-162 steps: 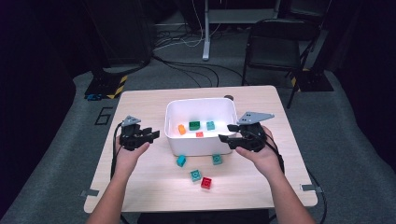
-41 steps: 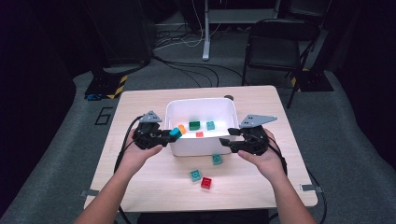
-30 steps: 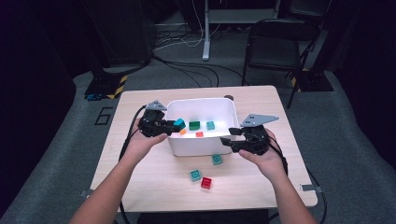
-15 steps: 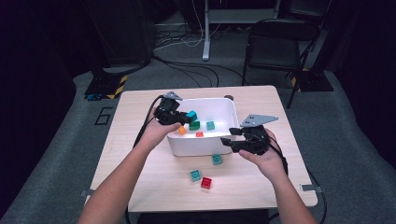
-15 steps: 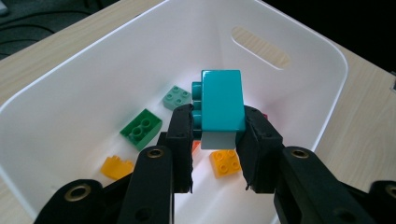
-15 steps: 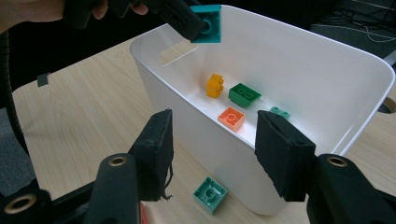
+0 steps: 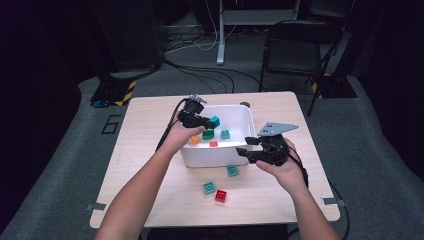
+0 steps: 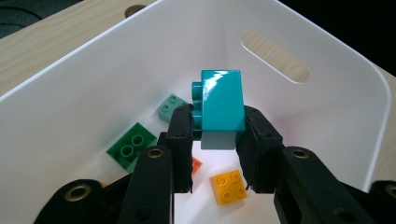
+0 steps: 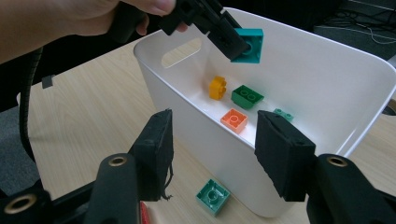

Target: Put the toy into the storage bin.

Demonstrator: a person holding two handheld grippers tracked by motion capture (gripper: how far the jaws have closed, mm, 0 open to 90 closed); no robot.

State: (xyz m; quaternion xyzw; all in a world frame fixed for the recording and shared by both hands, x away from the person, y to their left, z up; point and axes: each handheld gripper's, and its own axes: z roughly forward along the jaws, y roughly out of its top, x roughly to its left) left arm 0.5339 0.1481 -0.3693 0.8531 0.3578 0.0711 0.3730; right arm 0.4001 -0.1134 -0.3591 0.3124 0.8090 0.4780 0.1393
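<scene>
Teal brick (image 8: 221,105) hanging over the white bin (image 7: 245,117), being pinched in the left gripper (image 7: 199,120), risking bouncing out if dropped high; right gripper (image 9: 212,154) idling open beside.

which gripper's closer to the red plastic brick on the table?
Right. The right gripper hovers at the white plastic bin's front right corner, a short way up and right of the red plastic brick. The left gripper is farther, over the bin, clamping a teal brick.

Left claw (image 7: 205,121) clamped; right claw (image 7: 243,150) agape.
</scene>
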